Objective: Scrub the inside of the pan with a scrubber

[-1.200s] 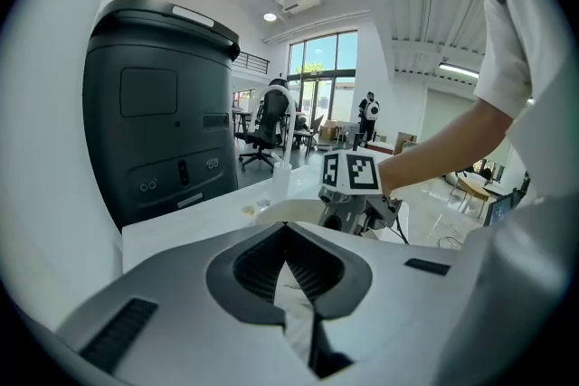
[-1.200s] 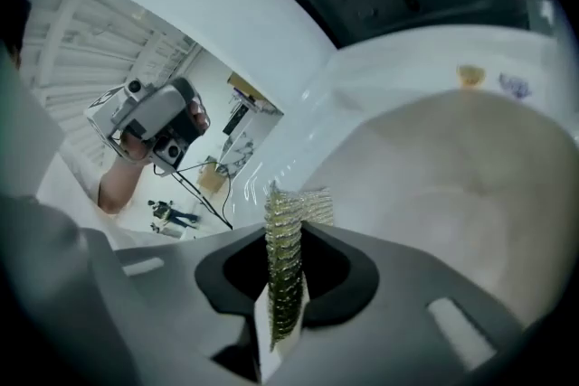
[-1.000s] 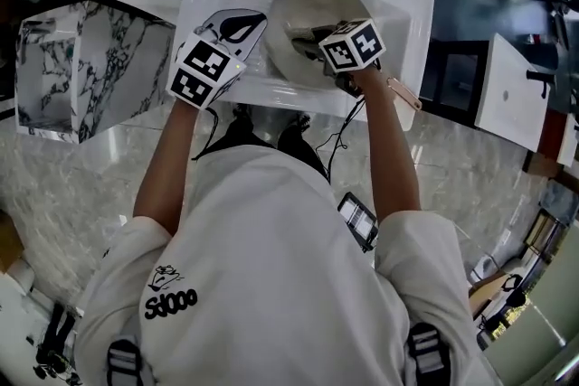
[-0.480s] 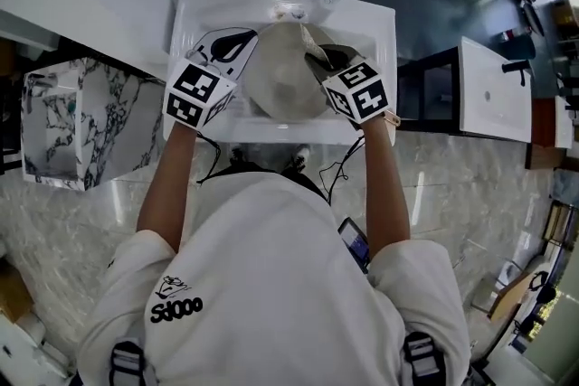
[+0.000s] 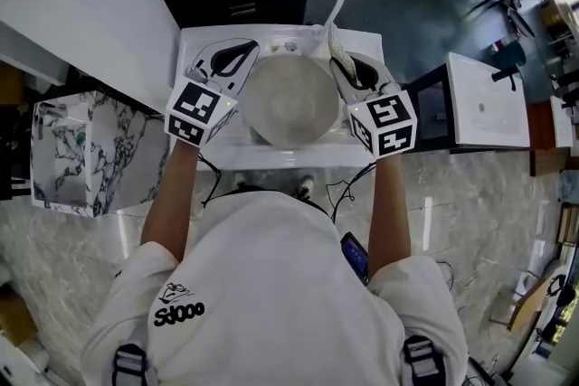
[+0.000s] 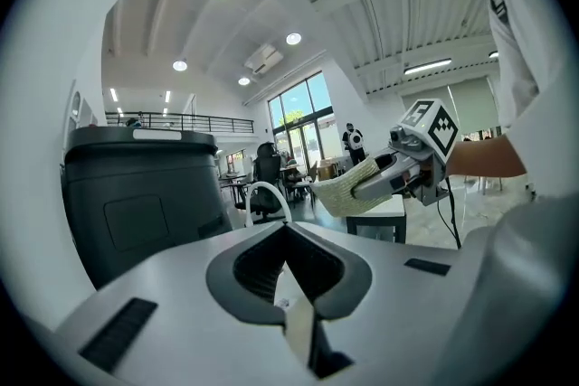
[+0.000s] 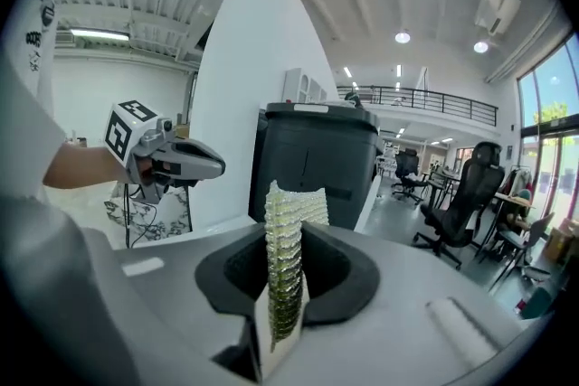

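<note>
Mesh scrubber point(image 7: 286, 253) in right hand-held gripper point(image 5: 351, 68), now off pan point(image 5: 291, 101), left hand-held gripper point(image 6: 289, 262) clenched

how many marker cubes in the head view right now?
2. The left cube sits left of the pan; the right cube sits right of it. Both are in plain view, and none seems hidden.

Both arms are extended forward, the left forearm point(image 5: 172, 194) and the right forearm point(image 5: 387, 203) kept roughly parallel and well apart. The left gripper point(image 6: 289, 267) is held with its jaws pressed together and nothing between them. The right gripper point(image 7: 282, 289) is held opposite it, its jaws clamped on a scrubber point(image 7: 289, 217) that stands upright between them.
</note>
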Action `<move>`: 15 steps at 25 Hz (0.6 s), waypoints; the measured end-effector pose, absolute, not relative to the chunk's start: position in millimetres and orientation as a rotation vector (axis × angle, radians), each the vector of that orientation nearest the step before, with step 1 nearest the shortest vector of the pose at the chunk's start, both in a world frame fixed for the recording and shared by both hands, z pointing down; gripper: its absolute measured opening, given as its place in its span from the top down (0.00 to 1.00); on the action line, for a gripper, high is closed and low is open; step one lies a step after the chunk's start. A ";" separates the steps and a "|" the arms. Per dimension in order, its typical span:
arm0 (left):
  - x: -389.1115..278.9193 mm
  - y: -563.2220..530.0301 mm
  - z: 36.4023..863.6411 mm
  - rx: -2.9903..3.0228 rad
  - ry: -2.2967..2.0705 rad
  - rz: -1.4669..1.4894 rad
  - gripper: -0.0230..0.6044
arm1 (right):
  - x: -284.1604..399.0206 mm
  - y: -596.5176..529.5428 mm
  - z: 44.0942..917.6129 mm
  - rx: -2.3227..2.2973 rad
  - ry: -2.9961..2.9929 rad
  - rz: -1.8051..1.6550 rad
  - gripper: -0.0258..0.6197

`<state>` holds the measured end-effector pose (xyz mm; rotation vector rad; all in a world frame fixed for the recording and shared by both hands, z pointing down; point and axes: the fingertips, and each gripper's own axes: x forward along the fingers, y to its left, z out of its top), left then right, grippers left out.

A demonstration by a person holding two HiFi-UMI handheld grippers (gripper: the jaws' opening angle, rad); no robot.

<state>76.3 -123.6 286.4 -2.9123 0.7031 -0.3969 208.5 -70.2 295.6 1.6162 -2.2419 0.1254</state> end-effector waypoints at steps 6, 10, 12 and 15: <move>80.5 -121.4 254.5 -2.872 0.697 -0.298 0.95 | 223.0 -54.4 251.3 1.714 -2.204 -0.041 0.85; 82.4 -118.0 245.2 -2.835 0.685 -0.288 0.95 | 231.3 -41.4 228.8 1.771 -2.158 -0.134 0.85; 82.1 -116.1 241.0 -2.823 0.677 -0.284 0.95 | 231.0 -35.0 220.2 1.787 -2.150 -0.168 0.85; 84.5 -110.3 229.6 -2.818 0.665 -0.251 0.95 | 225.6 -25.1 212.4 1.784 -2.153 -0.212 0.85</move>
